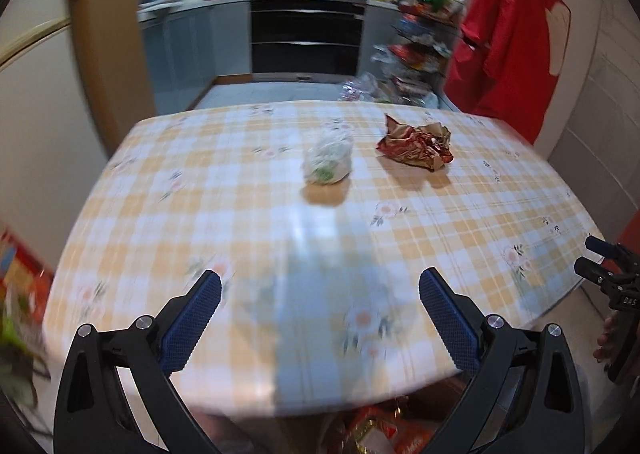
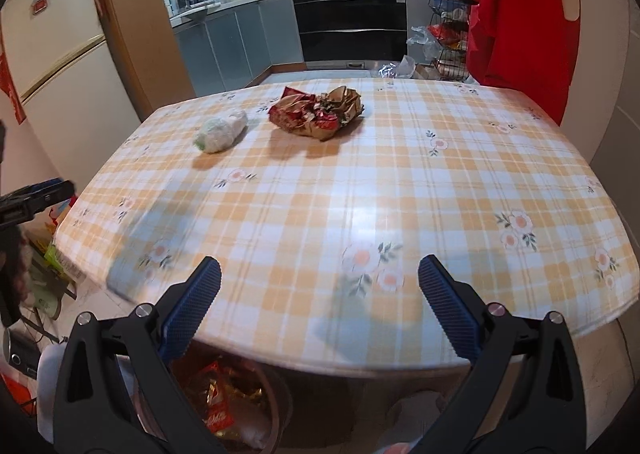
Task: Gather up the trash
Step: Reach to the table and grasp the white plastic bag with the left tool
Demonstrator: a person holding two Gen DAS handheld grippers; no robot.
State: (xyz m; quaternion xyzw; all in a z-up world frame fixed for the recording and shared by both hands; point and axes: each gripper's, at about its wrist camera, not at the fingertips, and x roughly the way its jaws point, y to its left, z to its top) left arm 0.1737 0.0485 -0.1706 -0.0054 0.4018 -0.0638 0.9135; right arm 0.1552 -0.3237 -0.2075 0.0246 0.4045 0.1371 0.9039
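Both the left gripper point(image 1: 320, 290) and right gripper point(image 2: 319, 280) hang empty and wide open over the tabletop's point(image 2: 400, 182) near edge, so next comes reaching toward the far edge for the white bag point(image 2: 221, 131) or crumpled wrapper point(image 2: 316, 114).

Checked tablecloth table point(image 2: 400, 182), black oven point(image 2: 352, 26), fridge point(image 2: 60, 54)

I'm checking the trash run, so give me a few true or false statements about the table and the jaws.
1. Two pieces of trash lie on the table. True: a white bag and a red wrapper.
2. The left gripper holds the bag. False: its jaws are open and empty, near the table's front edge.
3. The wrapper is crumpled. True.
4. The bag and wrapper are stacked. False: they lie side by side, apart.
5. The right gripper is shut. False: its jaws are wide open.
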